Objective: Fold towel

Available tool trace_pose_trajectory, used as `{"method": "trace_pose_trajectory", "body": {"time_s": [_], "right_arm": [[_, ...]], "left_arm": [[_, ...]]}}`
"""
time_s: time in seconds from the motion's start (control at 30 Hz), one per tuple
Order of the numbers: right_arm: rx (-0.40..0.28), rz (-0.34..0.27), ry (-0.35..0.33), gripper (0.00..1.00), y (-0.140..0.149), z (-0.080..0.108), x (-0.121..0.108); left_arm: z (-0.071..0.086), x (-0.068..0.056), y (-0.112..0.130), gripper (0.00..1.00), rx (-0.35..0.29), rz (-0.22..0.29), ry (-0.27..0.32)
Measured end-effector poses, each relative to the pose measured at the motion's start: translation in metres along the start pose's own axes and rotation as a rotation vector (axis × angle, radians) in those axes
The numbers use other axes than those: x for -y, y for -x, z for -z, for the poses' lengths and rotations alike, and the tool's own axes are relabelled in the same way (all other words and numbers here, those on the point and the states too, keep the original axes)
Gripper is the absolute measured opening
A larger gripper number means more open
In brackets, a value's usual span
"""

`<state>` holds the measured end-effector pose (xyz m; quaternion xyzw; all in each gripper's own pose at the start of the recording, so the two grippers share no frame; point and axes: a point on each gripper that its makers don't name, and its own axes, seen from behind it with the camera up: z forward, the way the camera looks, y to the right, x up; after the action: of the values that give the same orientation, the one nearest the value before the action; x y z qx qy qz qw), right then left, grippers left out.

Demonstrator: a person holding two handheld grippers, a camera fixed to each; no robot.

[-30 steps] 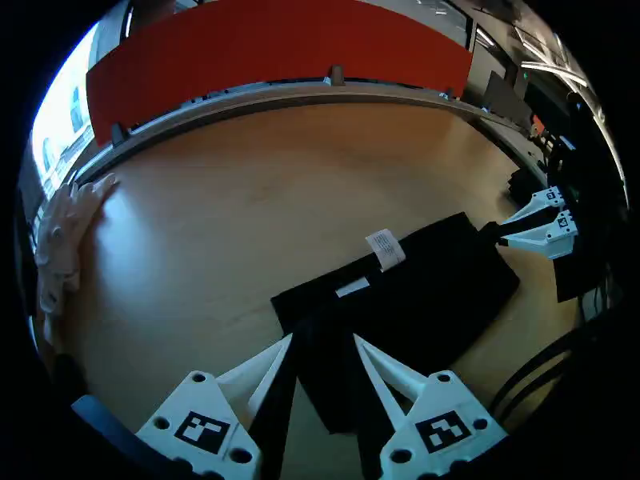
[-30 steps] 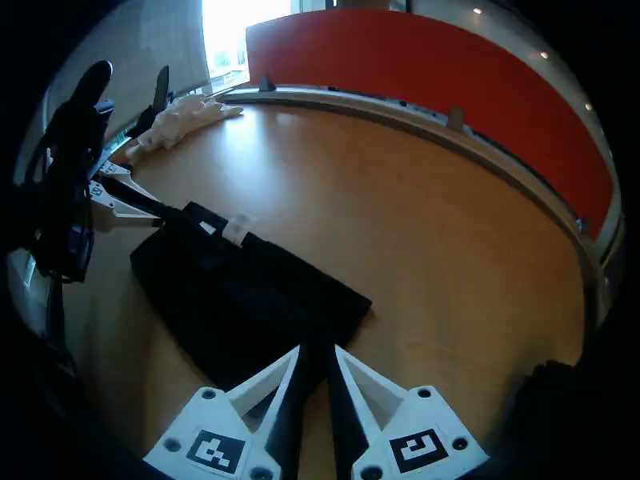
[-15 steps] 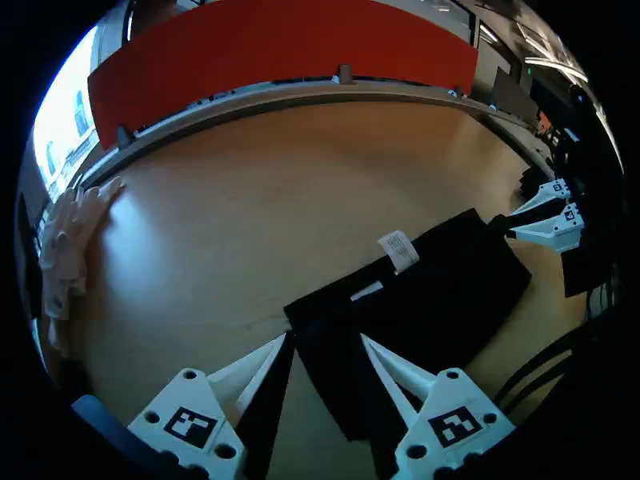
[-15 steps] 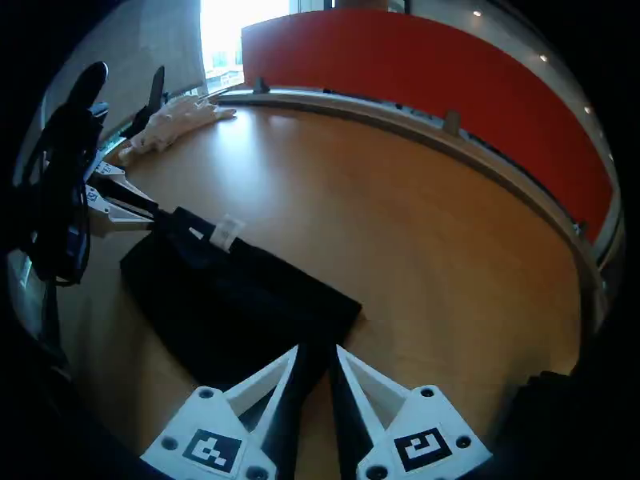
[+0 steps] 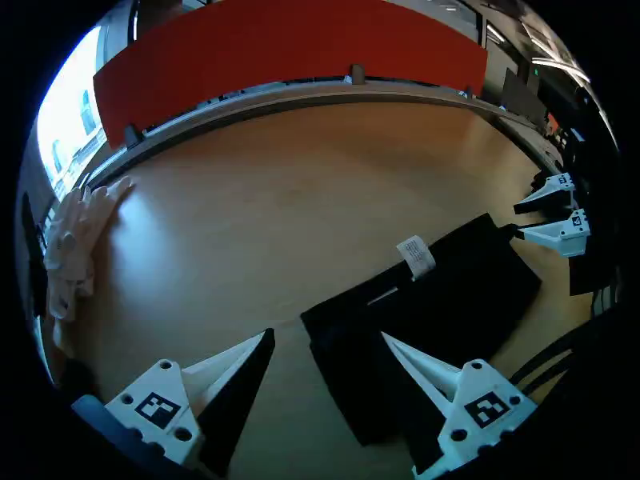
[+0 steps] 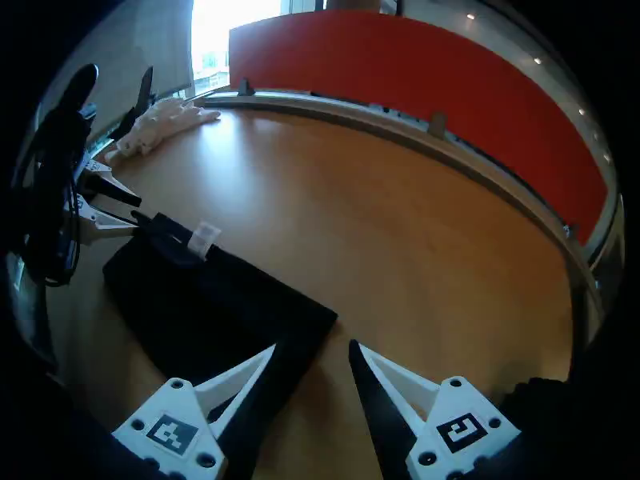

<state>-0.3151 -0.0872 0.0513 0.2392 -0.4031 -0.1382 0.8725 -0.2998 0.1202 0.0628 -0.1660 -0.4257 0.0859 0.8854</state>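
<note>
A black towel (image 5: 448, 312) lies folded flat on the wooden table (image 5: 264, 200), a white label (image 5: 416, 254) sticking out at its upper edge. My left gripper (image 5: 326, 336) stands open at one near corner of the towel, its right finger over the cloth. At the towel's far right end my right gripper (image 5: 518, 222) also stands open. In the right gripper view the towel (image 6: 200, 304) and its label (image 6: 204, 238) lie left of centre. There the right gripper (image 6: 314, 346) is open just off the near corner, and the left gripper (image 6: 138, 216) is open at the far end.
A crumpled white cloth (image 5: 72, 240) (image 6: 160, 124) lies at the table's far side near the window. A red partition (image 5: 280, 48) (image 6: 416, 88) runs along the table's back edge. Dark equipment and cables (image 5: 584, 264) stand beside the right gripper.
Both grippers were shut on the towel's corners; both have opened and let go. The towel now rests flat on the table, and each view has shifted slightly.
</note>
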Motion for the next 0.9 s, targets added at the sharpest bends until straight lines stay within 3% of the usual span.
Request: {"method": "trace_pose_trajectory", "body": {"time_s": [0.17, 0.3, 0.47, 0.63, 0.9], "right_arm": [[-0.011, 0.0, 0.026, 0.7, -0.006, -0.003, -0.008], [-0.023, 0.002, 0.044, 0.87, -0.011, -0.004, -0.014], [-0.033, 0.012, 0.047, 0.89, -0.015, -0.002, -0.016], [-0.045, 0.021, 0.044, 0.99, -0.016, 0.003, -0.012], [-0.051, 0.024, 0.025, 1.0, -0.009, 0.02, 0.003]], "left_arm": [[0.001, 0.007, -0.004, 0.96, -0.009, 0.006, -0.016], [0.004, 0.013, -0.009, 0.96, -0.023, 0.012, -0.03], [0.007, 0.016, -0.01, 0.96, -0.024, 0.015, -0.037], [0.014, 0.011, -0.007, 0.96, -0.029, 0.021, -0.029], [0.031, 0.005, 0.005, 0.96, -0.034, 0.039, -0.02]]}}
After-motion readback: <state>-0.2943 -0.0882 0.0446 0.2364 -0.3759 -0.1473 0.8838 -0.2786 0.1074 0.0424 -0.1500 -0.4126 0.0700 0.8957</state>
